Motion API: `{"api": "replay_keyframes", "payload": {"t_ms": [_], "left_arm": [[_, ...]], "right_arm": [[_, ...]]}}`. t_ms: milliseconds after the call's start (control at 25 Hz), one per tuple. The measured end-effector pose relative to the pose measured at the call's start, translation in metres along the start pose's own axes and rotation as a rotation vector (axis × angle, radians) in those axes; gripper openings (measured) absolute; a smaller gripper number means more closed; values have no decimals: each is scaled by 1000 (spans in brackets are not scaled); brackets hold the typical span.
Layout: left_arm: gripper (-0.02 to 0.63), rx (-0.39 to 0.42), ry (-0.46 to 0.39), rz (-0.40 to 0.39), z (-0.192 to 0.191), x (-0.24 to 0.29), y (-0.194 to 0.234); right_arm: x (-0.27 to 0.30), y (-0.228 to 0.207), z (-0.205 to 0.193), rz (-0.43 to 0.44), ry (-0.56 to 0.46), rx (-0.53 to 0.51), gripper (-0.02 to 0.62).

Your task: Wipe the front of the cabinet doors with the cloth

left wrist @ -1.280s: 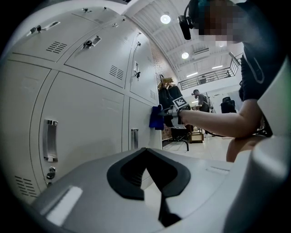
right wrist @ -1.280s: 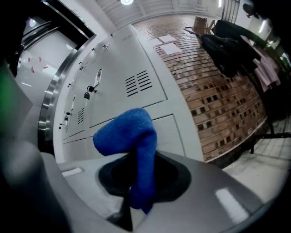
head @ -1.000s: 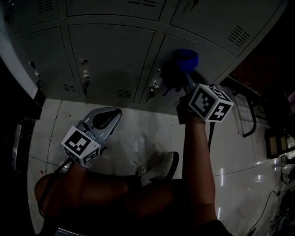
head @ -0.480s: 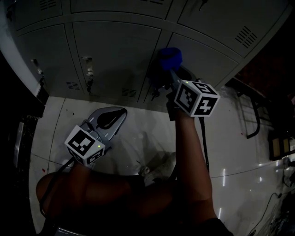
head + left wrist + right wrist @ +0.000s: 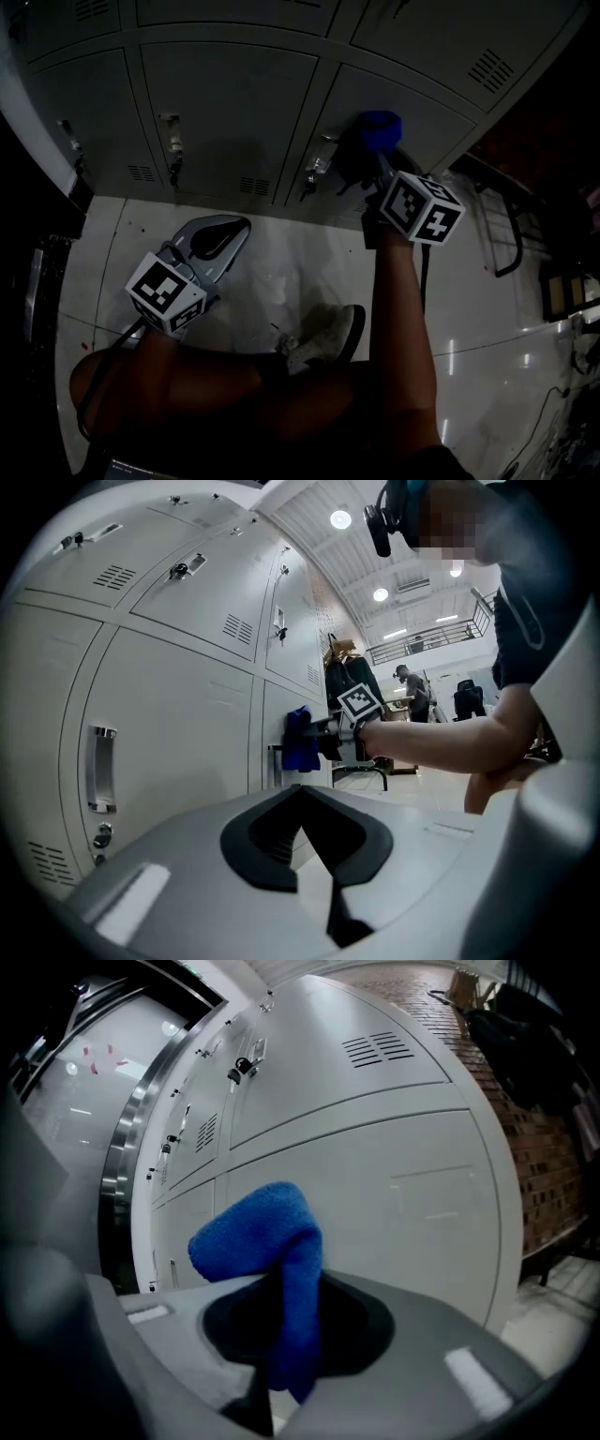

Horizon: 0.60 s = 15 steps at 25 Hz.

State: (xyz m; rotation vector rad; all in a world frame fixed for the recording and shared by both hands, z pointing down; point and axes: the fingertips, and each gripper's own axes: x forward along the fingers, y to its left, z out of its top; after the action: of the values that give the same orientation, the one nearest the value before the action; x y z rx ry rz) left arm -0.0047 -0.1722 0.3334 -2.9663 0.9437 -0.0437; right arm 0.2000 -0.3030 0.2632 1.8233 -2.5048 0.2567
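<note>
Down at the bottom row, right tool [image 5: 291,1335] is clamped on the blue cloth [image 5: 258,1237], up against a cabinet door [image 5: 403,103] — left tool [image 5: 309,832] has jaws together w/ nothing in them, low over the floor [image 5: 291,267].

- Locker area in a big hall: grey metal lockers [image 5: 225,103] with vents and latches.
- Glossy pale floor [image 5: 281,258] below the lockers; brick wall [image 5: 544,1176] beside them.
- Round ceiling lights [image 5: 340,519] high above them.

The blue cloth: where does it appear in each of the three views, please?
Head view: blue cloth upper right of centre, at the cabinet doors.
Left gripper view: cloth near the centre, small, beyond the jaws.
Right gripper view: cloth at the centre, clamped by the right gripper.
Shared landmark: the grey cabinet doors.
</note>
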Motion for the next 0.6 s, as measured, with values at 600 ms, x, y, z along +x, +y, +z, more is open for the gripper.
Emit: {"api": "replay_keyframes", "payload": {"t_ms": [600], "left_arm": [[5,1,3,-2,-1,0,-1]], "right_arm": [[-36,-77,-3,-273,-47,-154,69]]}}
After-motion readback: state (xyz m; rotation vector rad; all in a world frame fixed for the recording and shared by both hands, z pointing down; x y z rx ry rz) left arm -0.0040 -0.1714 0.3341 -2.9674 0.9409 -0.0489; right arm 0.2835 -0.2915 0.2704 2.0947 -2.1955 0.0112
